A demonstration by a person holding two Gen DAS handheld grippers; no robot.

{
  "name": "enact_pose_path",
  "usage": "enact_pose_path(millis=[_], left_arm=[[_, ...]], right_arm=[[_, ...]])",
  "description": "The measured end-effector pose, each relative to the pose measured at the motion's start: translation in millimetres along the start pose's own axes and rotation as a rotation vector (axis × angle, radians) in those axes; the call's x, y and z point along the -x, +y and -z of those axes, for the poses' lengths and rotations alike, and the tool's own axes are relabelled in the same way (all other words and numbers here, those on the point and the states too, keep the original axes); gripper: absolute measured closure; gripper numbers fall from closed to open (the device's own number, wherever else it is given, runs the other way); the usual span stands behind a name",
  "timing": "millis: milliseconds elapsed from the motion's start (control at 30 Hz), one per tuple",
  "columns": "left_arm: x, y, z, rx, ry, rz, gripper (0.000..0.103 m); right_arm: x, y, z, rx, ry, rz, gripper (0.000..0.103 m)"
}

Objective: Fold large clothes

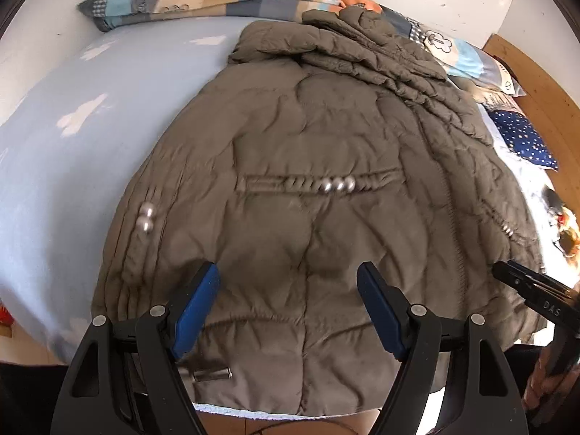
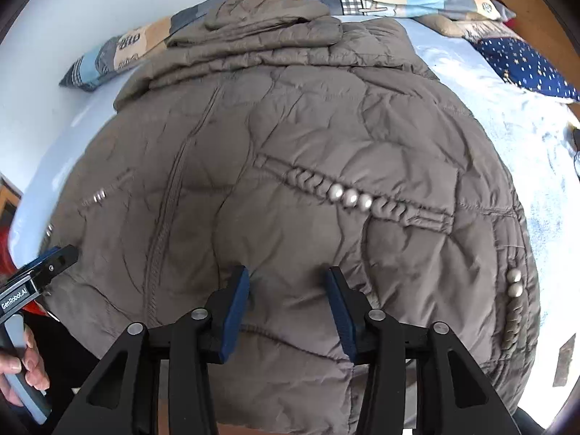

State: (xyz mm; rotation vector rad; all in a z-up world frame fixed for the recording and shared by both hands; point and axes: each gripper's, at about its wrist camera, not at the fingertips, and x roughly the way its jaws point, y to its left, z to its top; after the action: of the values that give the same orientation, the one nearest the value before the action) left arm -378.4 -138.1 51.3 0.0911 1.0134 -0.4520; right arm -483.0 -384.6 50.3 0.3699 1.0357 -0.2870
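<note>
Your left gripper and right gripper hang released over the jacket hem; its slippery padding may slide when you pinch it.

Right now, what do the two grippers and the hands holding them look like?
Both the left gripper and right gripper have black angular arms with silver pivot pins and blue ribbed pads. From the right wrist view, the left one carries a white "GenRobot.AI" label and a grey handle held by a bare hand. No cables are visible.
</note>
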Motion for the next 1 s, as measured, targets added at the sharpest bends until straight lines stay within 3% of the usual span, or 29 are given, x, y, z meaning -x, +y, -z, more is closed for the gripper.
enact_pose_path(millis=[233,533,1000], left_arm=[[-13.1,-19.8,21.1,-0.154,-0.086,-0.123,0.016],[-14.5,-20.6,28.5,-0.190,-0.131,-0.133,0.011],[-17.1,-20.8,31.0,-0.193,-0.158,-0.168,0.002]], right_arm=[[-10.7,-6.2,6.7,-0.019,-0.018,0.004,0.041],[-10.7,-4.7,19.2,0.002,-0.072,0.002,0.025],[2.8,-23.8,24.5,-0.064,-0.102,-0.101,0.024]])
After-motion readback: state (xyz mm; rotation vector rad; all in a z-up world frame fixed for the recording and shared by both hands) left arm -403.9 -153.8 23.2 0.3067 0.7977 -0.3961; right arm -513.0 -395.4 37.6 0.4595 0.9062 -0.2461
